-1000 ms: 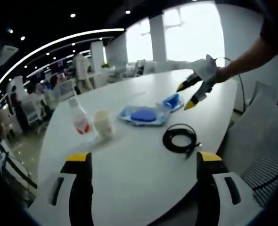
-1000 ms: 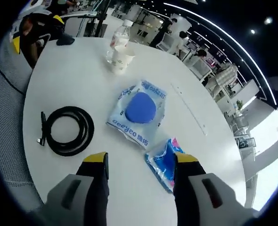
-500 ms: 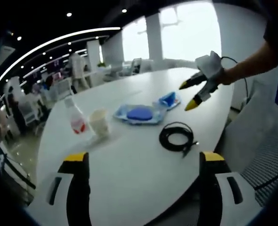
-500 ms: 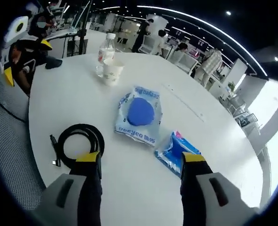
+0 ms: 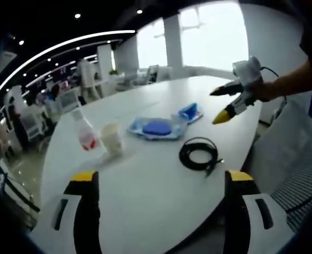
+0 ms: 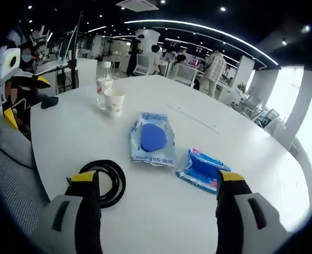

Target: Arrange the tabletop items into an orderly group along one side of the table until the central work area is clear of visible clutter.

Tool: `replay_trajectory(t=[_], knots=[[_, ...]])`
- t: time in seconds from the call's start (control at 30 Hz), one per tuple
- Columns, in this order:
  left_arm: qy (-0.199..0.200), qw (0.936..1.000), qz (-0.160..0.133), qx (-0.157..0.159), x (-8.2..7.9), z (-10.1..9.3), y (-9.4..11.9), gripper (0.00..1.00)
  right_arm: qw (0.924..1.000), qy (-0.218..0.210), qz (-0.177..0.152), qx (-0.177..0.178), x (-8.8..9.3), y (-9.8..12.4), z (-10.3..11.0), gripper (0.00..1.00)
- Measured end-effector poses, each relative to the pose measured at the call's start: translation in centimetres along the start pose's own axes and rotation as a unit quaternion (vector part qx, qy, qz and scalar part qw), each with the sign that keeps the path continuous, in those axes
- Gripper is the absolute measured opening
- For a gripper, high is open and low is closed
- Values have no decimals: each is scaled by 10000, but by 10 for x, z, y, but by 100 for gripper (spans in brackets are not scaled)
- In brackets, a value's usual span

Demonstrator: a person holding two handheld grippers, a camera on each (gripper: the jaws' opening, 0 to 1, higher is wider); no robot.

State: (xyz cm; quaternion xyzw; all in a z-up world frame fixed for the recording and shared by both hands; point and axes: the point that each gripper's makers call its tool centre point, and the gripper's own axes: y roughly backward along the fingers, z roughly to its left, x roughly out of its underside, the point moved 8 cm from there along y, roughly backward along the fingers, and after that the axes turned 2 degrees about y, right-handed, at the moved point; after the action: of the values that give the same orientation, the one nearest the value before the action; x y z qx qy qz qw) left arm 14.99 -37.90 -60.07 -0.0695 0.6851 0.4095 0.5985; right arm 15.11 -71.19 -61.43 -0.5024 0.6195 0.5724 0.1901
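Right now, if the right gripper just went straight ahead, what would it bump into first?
Probably the clear packet with the blue disc, lying ahead between the open right gripper's jaws. Only bare table sits before it, though depth is uncertain.

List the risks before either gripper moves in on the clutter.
The white paper cup stands right against the clear plastic bottle; nudging one could topple the other. The coiled black cable lies near the table edge and might slide off if dragged. The two crinkly packets, the blue-disc pouch and blue wipes pack, may slip from open jaws.
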Motion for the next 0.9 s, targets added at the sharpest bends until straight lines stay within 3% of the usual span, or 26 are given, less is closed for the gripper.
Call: replay_trajectory(t=[0.17, 0.27, 0.57, 0.9], knots=[[-71, 10000, 22, -34, -3, 4, -4, 96, 9994, -186, -281, 35, -4, 10, 7, 100], [-107, 9999, -34, -31, -11, 7, -8, 96, 9995, -132, -286, 53, -4, 14, 12, 100], [-279, 9995, -174, -19, -40, 12, -19, 97, 9980, -553, -283, 109, 3, 19, 13, 100], [-578, 9982, 29, 128, -63, 25, -37, 96, 9958, -845, -247, 253, 8, 25, 11, 100]])
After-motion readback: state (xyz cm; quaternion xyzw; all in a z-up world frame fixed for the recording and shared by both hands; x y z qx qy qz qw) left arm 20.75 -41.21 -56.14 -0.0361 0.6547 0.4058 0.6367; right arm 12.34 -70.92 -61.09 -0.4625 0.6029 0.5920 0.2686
